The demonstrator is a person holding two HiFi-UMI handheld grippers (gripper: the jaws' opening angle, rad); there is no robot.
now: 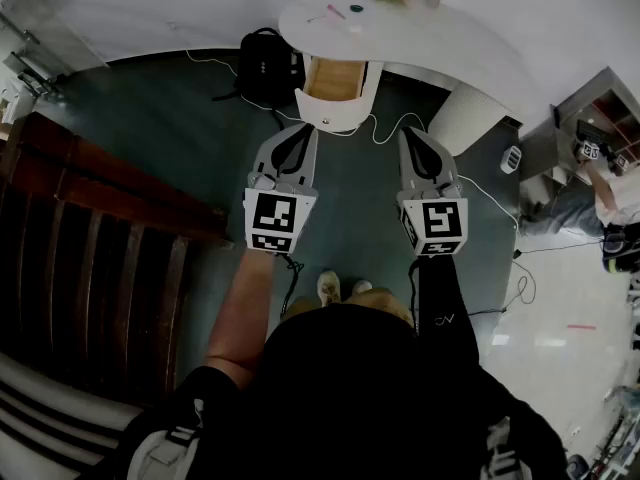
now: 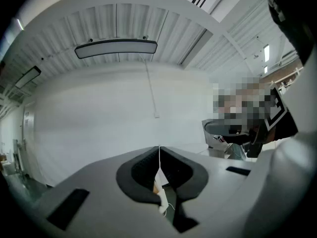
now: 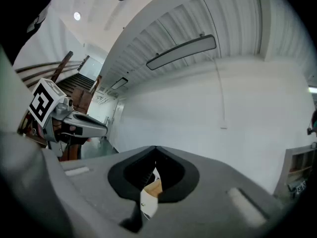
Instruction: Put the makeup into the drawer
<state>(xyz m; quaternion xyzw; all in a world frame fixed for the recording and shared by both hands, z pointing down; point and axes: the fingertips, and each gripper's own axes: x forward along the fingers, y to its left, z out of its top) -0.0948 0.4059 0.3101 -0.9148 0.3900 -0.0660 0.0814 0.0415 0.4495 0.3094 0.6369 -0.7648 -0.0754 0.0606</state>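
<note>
Dark teal floor (image 1: 170,128) spreads below you and meets a white wall (image 1: 180,8); a wooden staircase (image 1: 90,238) rises at your left. The curved white table (image 1: 430,38) stands by the wall with a black backpack (image 1: 265,68) beside it and its wooden drawer (image 1: 333,80) open. Your left hand-held gripper (image 1: 300,130) and right hand-held gripper (image 1: 410,134) are both clenched on nothing, apart from the drawer. The makeup (image 1: 336,12) lies on the tabletop.
</note>
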